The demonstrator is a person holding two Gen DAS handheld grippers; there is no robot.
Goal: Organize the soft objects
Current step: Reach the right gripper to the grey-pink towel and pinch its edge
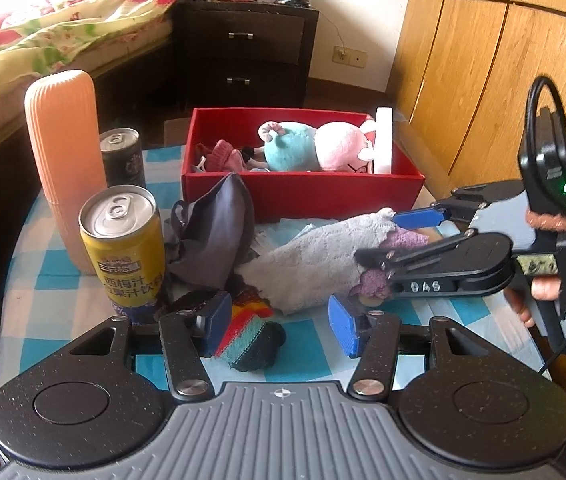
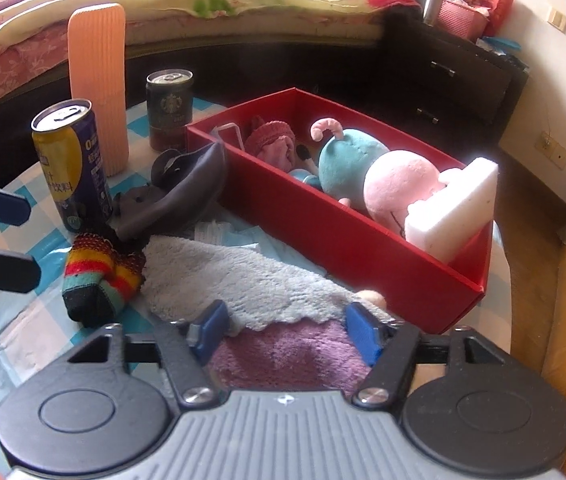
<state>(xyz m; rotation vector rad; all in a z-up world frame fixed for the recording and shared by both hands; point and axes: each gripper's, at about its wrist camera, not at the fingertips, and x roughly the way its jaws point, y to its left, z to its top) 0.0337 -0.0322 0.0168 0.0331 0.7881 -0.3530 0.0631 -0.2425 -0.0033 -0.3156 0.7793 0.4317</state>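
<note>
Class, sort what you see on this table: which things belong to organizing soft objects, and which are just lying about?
Belong to the job:
grey-and-purple towel
striped knitted sock
dark grey cloth
plush toys
red box

Lying about:
yellow drink can
dark coffee can
ribbed orange container

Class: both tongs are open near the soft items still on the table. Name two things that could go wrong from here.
1. The grey-and-purple towel overlaps the striped sock, so lifting it with the right tongs may drag the sock along.
2. The yellow can stands close beside the left tongs; a sideways sweep could topple it.
</note>
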